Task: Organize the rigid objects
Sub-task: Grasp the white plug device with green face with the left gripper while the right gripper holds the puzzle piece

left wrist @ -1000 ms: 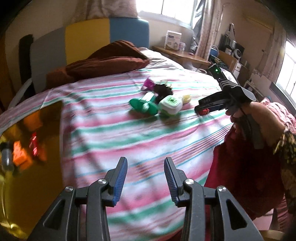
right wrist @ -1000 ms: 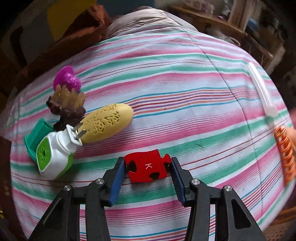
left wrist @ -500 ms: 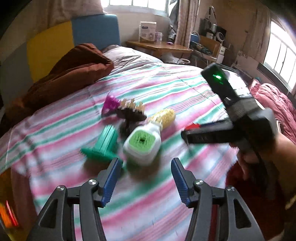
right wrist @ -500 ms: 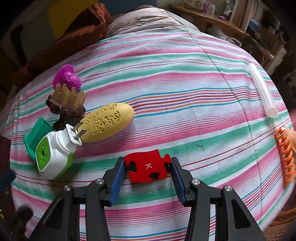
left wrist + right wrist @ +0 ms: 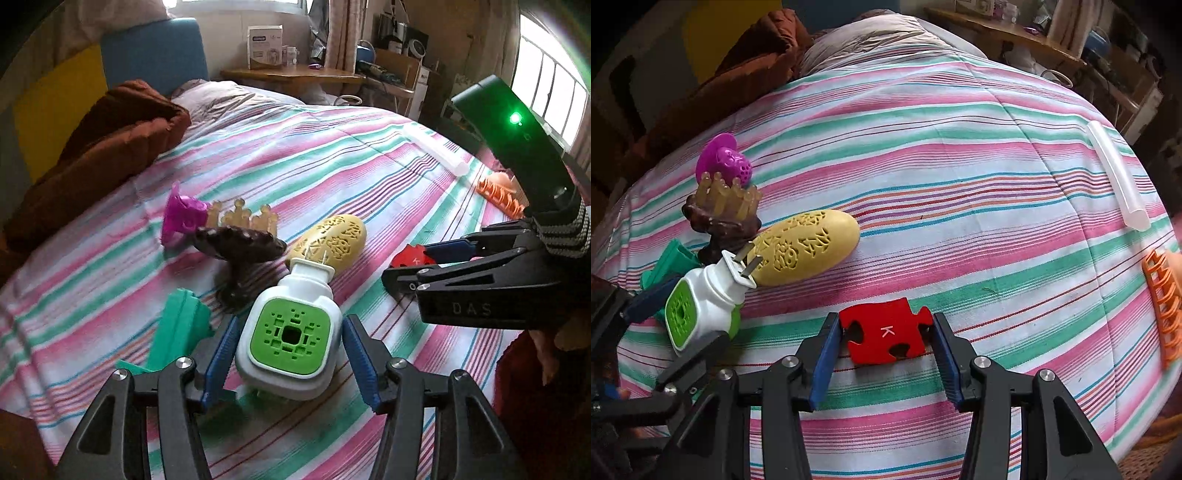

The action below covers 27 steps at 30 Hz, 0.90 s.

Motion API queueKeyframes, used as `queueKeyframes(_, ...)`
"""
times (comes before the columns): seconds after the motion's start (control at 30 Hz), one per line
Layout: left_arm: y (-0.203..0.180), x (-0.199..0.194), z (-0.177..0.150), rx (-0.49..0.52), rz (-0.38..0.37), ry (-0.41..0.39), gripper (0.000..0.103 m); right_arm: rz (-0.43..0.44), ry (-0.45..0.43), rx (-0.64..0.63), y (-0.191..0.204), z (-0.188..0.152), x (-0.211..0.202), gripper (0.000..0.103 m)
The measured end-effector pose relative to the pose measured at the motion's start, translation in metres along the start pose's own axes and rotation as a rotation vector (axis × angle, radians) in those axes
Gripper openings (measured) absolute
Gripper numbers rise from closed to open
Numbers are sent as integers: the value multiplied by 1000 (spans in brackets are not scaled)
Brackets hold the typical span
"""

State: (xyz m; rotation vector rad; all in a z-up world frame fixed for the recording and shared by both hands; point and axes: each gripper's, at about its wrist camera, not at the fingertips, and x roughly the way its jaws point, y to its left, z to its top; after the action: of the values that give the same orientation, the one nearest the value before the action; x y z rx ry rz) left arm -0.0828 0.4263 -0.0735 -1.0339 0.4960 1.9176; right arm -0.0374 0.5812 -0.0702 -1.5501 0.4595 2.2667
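The left gripper (image 5: 290,363) stands wide open, its jaws having just been opening, with the white-and-green plug-in device (image 5: 291,334) lying between its blue pads on the striped bedsheet (image 5: 332,155); a gap shows on each side. Just ahead of it lie a yellow perforated oval case (image 5: 332,236), a brown comb-topped ornament (image 5: 240,243) and a purple piece (image 5: 181,218); a teal plastic piece (image 5: 181,328) sits to its left. The right gripper (image 5: 884,354) is closed on a red puzzle piece (image 5: 884,330) marked K. To its right lie an orange rack (image 5: 1163,306) and a clear tube (image 5: 1115,173).
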Motion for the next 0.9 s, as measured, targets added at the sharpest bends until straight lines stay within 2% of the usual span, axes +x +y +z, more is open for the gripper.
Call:
queueKeyframes(0.13,0,6,-6,-39,-12,-10,56,-2,0,-2,-2,2,-1,50)
queueKeyframes(0.3,-4,1,-21,-57,44,-88,54,-4,-3,-4,-3,1,1,50)
queueKeyframes(0.53,-9,-17,-42,-59,92,-120,53,37,-15,-13,-4,4,2,49)
queueKeyframes(0.9,7,-48,-86,-180,64,-156,53,68,-46,-161,37,-10,-9,49)
